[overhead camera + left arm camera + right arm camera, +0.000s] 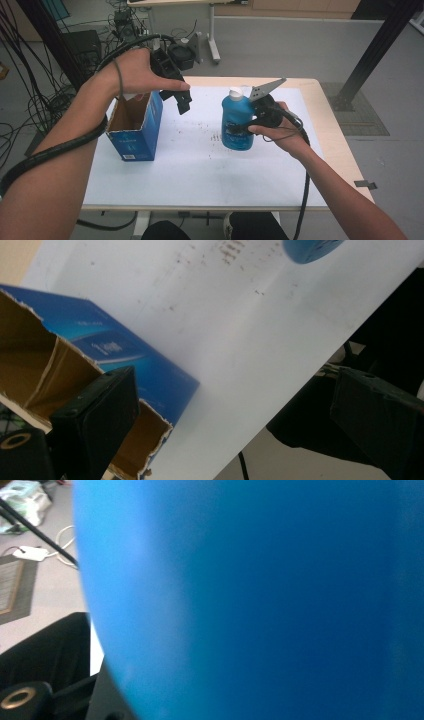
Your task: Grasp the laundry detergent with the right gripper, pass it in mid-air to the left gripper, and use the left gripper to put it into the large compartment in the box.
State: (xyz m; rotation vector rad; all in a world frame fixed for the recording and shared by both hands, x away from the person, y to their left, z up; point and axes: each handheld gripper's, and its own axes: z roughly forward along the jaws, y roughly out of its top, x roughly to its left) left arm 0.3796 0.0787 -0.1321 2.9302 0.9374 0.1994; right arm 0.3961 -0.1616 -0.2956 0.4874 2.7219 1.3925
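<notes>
Your right gripper [239,127] clamps the blue bottle [237,122] around its lower body, jaws closed against its sides, with the grey three-cornered plate [266,89] rising above the gripper beside the bottle's white cap [235,93]. Seen from the high view, the bottle stands upright on the white table sheet [200,165], directly ahead of this gripper and to the left of your right hand [280,132]. From the right gripper view, the blue wall of the bottle [260,600] sits pressed close against the camera, blurred by nearness.

Your left gripper [181,97] hangs in the air with its jaws spread wide and nothing between them; your left hand [137,72] grasps its body from above. Just below and to the left of this gripper stands an open blue cardboard box [136,130], brown inside, its top edge torn. The left gripper view places the box [75,360] behind the left-hand jaw, with the sheet [240,340] stretching beyond and the rounded base of the bottle [312,250] at the far top edge. Small dark specks [207,132] mark the sheet between the box and the bottle.
</notes>
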